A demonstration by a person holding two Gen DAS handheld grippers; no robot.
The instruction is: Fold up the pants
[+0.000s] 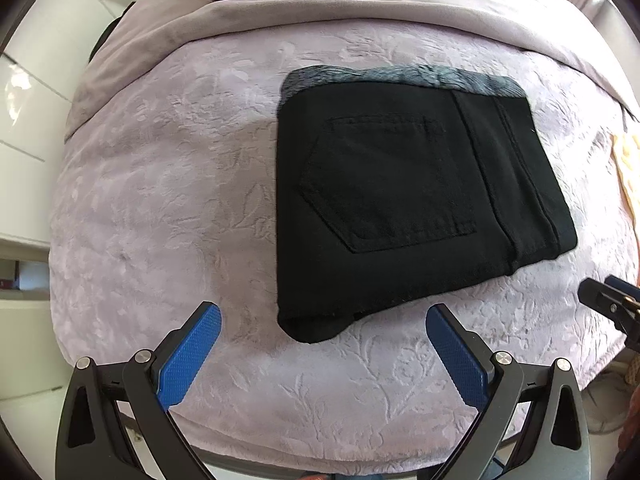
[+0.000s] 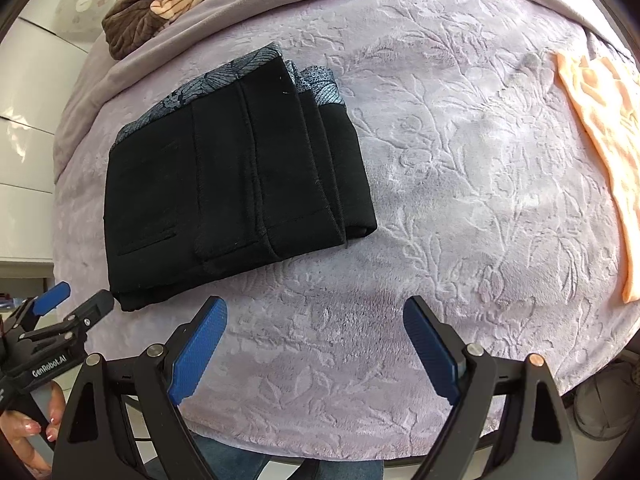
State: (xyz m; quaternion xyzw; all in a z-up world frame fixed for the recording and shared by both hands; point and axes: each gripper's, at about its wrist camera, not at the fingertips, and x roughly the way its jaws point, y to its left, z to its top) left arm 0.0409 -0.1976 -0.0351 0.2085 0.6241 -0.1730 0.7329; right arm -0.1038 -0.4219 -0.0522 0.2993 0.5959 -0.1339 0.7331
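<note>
The black pants (image 1: 404, 204) lie folded into a compact rectangle on the lilac embossed blanket (image 1: 168, 200), a back pocket facing up and a blue-grey patterned lining showing along the far edge. My left gripper (image 1: 322, 316) hangs open just in front of the bundle's near edge, nothing between its blue pads. In the right wrist view the same pants (image 2: 236, 184) sit to the upper left. My right gripper (image 2: 314, 312) stands open over bare blanket, to the right of the pants. The left gripper (image 2: 76, 300) shows at that view's left edge, held by a hand (image 2: 28, 436).
A brown and peach striped garment (image 2: 168, 4) lies at the far end of the bed. A peach cloth (image 2: 604, 152) lies on the blanket at the right. White cabinets (image 1: 28, 120) stand to the left. The bed's near edge drops off just below the grippers.
</note>
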